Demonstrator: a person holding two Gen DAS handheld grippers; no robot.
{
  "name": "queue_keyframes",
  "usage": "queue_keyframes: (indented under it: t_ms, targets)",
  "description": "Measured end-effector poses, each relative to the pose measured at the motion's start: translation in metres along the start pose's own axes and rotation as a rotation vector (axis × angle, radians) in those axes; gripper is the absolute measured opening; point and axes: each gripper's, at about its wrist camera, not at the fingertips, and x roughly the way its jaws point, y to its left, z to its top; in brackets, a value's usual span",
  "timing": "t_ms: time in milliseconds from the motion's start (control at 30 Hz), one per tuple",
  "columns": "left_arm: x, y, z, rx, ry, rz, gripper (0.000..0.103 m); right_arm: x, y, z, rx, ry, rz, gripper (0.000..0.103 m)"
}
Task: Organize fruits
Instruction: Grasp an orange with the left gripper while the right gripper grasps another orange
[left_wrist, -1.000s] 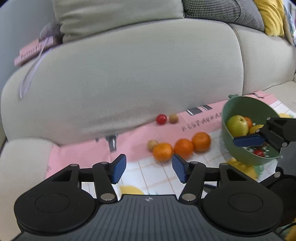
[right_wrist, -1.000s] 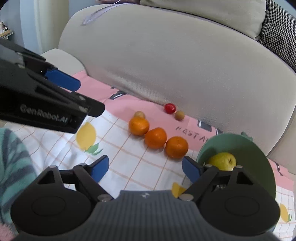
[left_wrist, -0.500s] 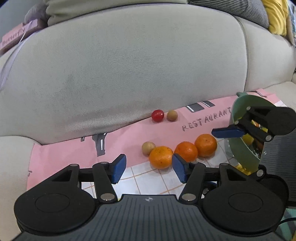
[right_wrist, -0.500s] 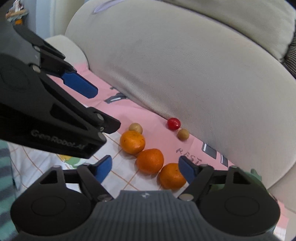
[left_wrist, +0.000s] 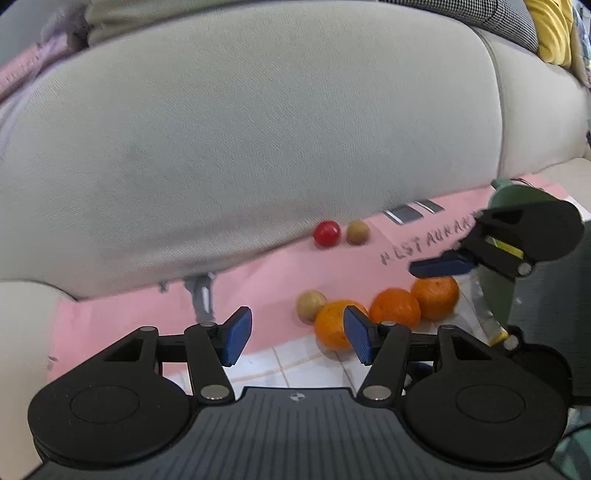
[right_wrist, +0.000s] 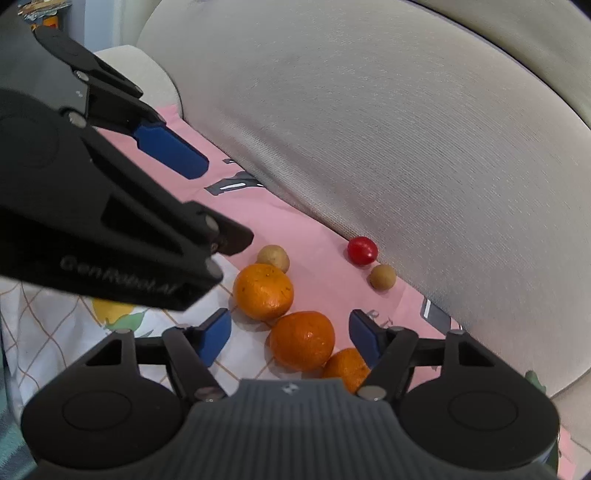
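Note:
Three oranges lie in a row on the cloth: left (right_wrist: 263, 291), middle (right_wrist: 302, 339), right (right_wrist: 345, 367). A small tan fruit (right_wrist: 273, 257) touches the left orange. A red cherry tomato (right_wrist: 362, 251) and another tan fruit (right_wrist: 383, 276) rest against the sofa back. My right gripper (right_wrist: 290, 338) is closing, with the middle orange between its pads and a gap on each side. My left gripper (left_wrist: 297, 339) is open and empty, its right pad in front of the left orange (left_wrist: 332, 325). The green bowl (left_wrist: 498, 195) is mostly hidden behind the right gripper's fingers (left_wrist: 439, 266).
The grey sofa backrest (left_wrist: 258, 147) rises directly behind the fruit. A pink cloth (left_wrist: 147, 314) with lettering and a white checked, lemon-print part (right_wrist: 55, 325) covers the seat. A yellow cushion (left_wrist: 550, 29) sits at the far right. The left gripper's body fills the right wrist view's left side.
Both grippers have moved forward and down towards the row of oranges. The right jaws have narrowed and now frame the middle orange. The bowl has left the right wrist view.

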Motion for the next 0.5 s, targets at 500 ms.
queue_keyframes:
  t_ms: [500]
  targets:
    - [0.022,0.013,0.002,-0.12,0.061,-0.158,0.062,0.022,0.005,-0.01,-0.095,0.078,-0.029,0.057]
